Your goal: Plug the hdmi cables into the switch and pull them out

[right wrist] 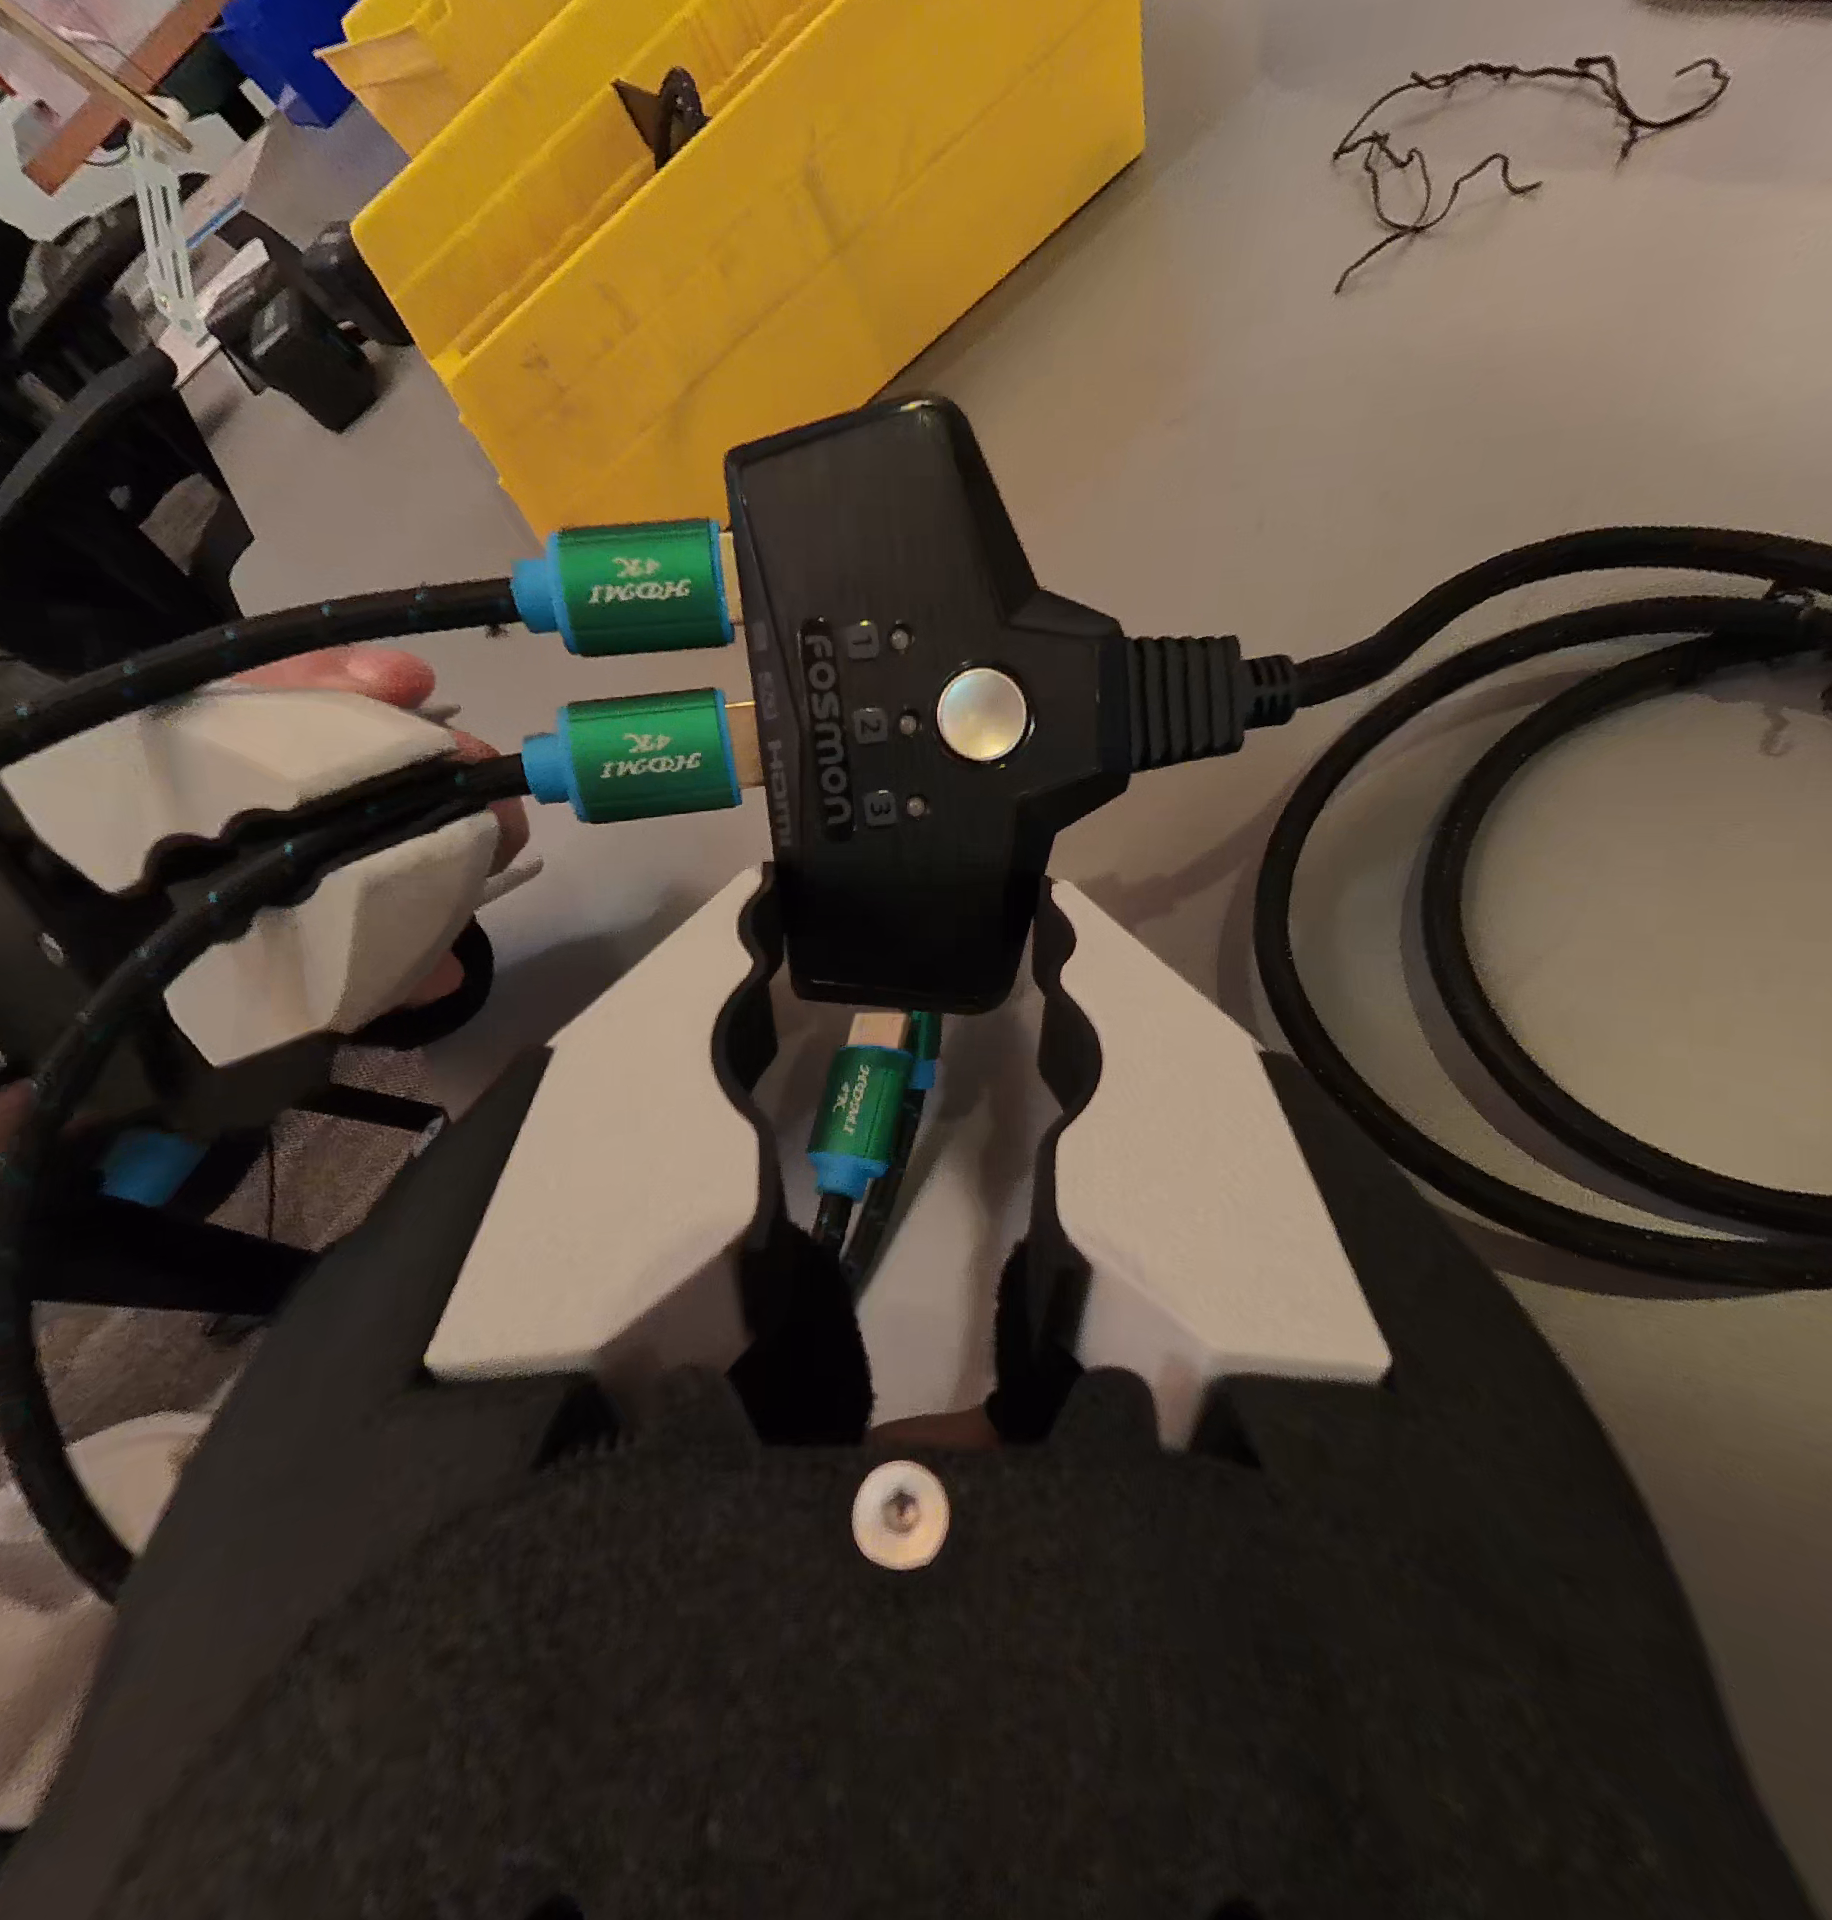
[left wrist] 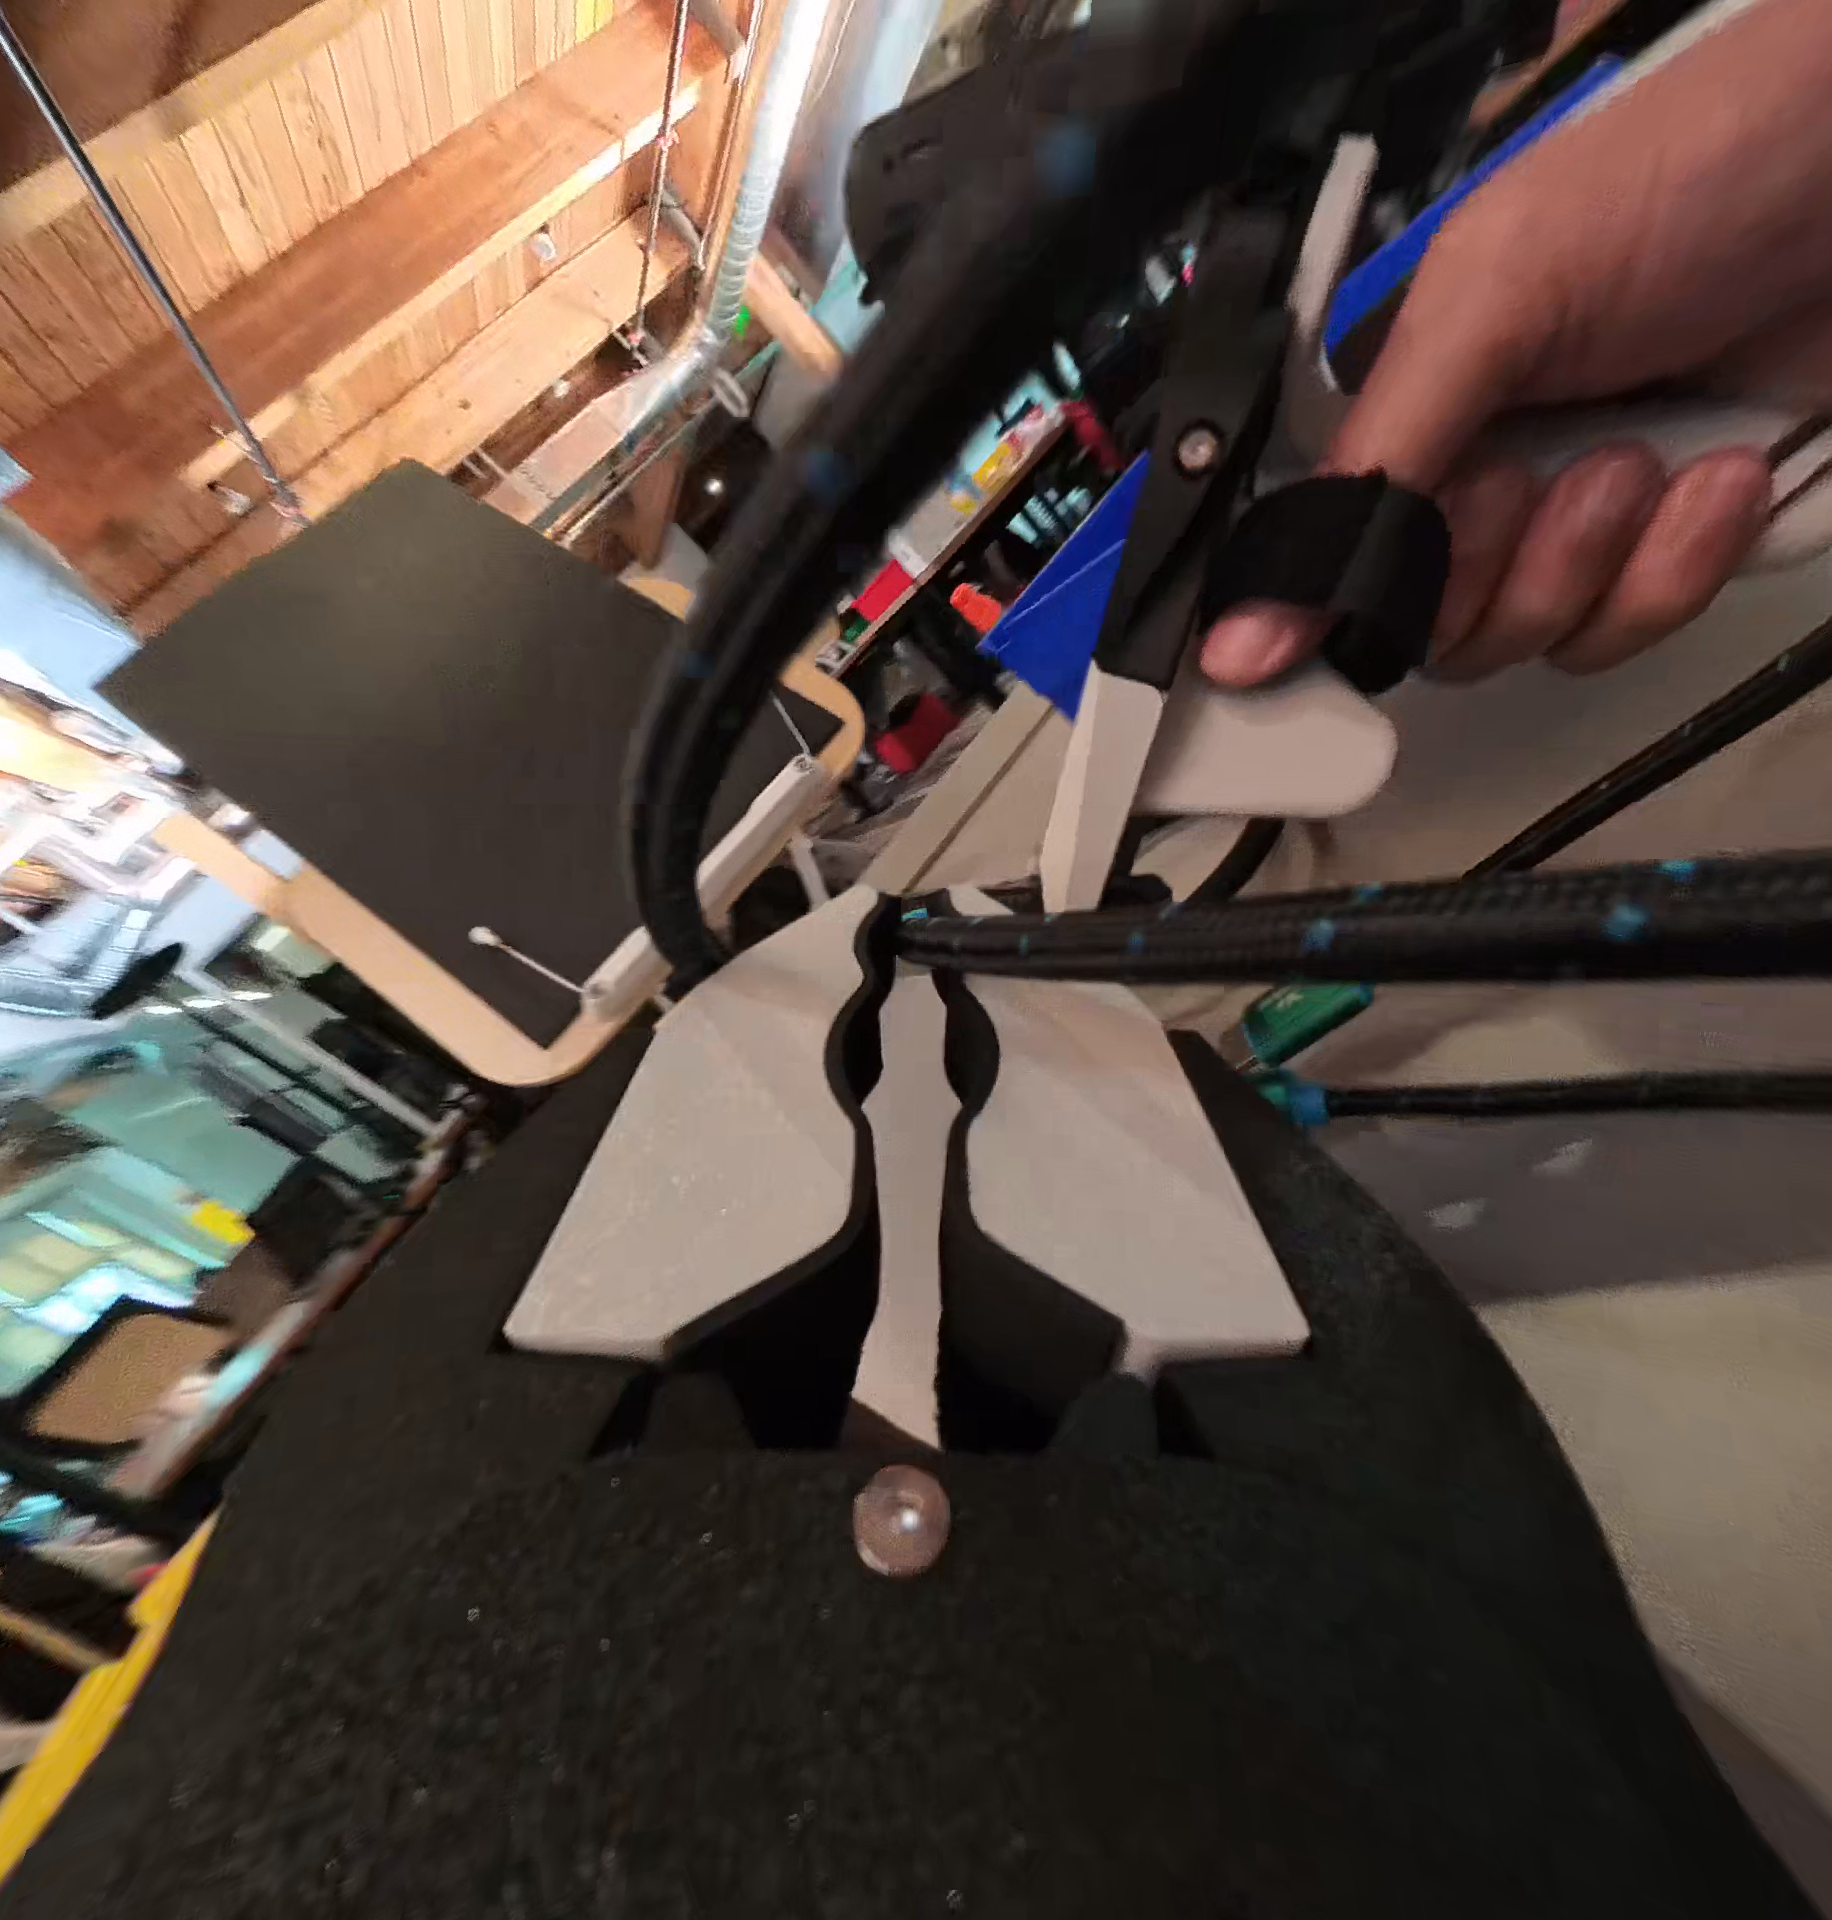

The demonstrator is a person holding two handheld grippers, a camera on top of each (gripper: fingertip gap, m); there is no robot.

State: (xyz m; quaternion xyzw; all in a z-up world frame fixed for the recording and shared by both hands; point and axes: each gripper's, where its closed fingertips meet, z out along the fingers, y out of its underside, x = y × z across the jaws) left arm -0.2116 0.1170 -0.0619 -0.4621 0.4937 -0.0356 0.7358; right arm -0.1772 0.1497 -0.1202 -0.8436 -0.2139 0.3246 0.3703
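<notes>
While I am working from my left side across to my right, my left gripper (right wrist: 299,883) is closing its white fingers on the black braided cable (right wrist: 299,847) of the lower green metal HDMI plug (right wrist: 652,755), some way back from the plug itself. In the left wrist view the jaws are standing nearly together with that braided cord pinched at the tips. A second green plug with a blue collar (right wrist: 626,587) is sitting in the port above it, and both plugs are showing a strip of gold shell at the switch, so I judge neither is fully home, or the lower one is partly drawn out.

In the middle, the black T-shaped HDMI switch with a round silver button (right wrist: 891,727) is being held off the grey table (right wrist: 1307,416) by my right gripper (right wrist: 901,951), whose jaws are clamping the near end of its body. A third green plug (right wrist: 855,1112) is lying loose on the table below, between my right fingers, unplugged.

To the right, the switch's own thick black cord (right wrist: 1514,644) is looping over the table, and behind stands a yellow plastic bin (right wrist: 787,208).

To do this step well, I am thinking the pull should run straight along the plug's axis, leftward and level, while my right jaws are bracing the switch firmly. Gripping the cord rather than the metal shell risks bending it at the collar, so a steady, unhurried draw would suit best.
</notes>
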